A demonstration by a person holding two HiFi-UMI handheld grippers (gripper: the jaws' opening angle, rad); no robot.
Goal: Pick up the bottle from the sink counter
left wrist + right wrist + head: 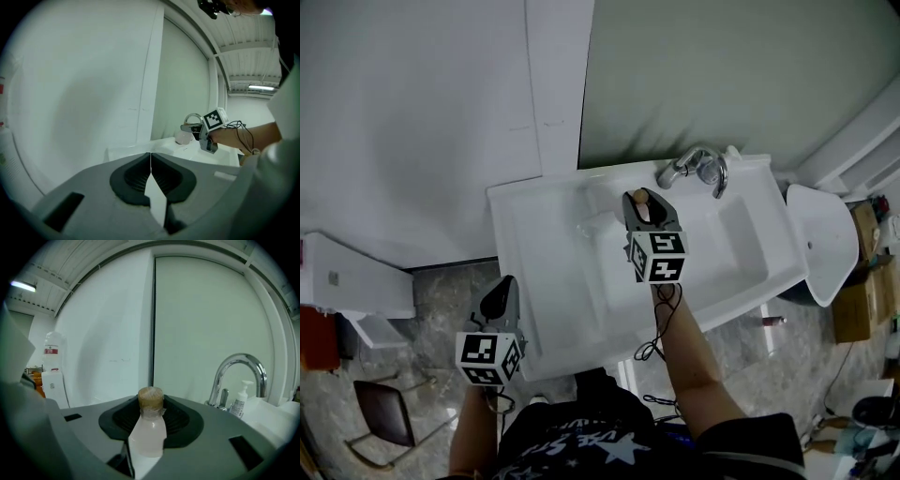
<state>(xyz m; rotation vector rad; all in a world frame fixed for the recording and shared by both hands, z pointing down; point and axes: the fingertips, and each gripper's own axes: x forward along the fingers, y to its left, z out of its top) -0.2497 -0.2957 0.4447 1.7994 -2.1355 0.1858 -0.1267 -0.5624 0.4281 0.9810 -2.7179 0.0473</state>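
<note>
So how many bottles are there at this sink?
2. A small capped bottle is gripped in the right claw above the sink; a pump bottle stands beside the faucet at the back. Others may be hidden.

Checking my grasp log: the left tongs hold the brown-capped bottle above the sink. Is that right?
No: the right tongs, not the left, hold the brown-capped bottle above the sink, as the right gripper view shows. The left tongs are shut and empty.
</note>
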